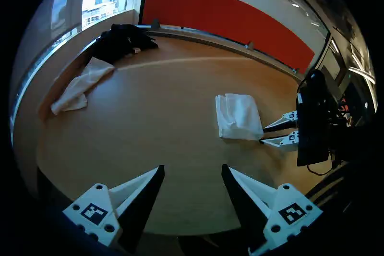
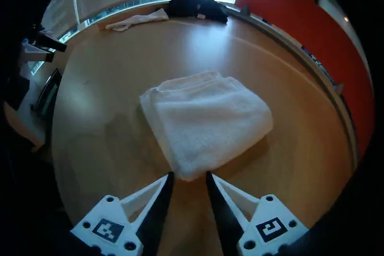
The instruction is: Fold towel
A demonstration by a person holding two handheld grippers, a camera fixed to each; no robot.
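Table [image 2: 96, 126], towel [image 2: 206, 116] at parted right fingers [image 2: 156, 208].

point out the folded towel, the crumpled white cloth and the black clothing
folded towel [image 2: 206, 119], right gripper view, top face
crumpled white cloth [image 1: 79, 88], left gripper view, its middle
black clothing [image 1: 122, 40], left gripper view, its middle

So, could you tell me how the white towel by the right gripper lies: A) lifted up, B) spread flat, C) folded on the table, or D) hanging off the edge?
C: the white towel lies folded in layers on the table, ahead of the right gripper.
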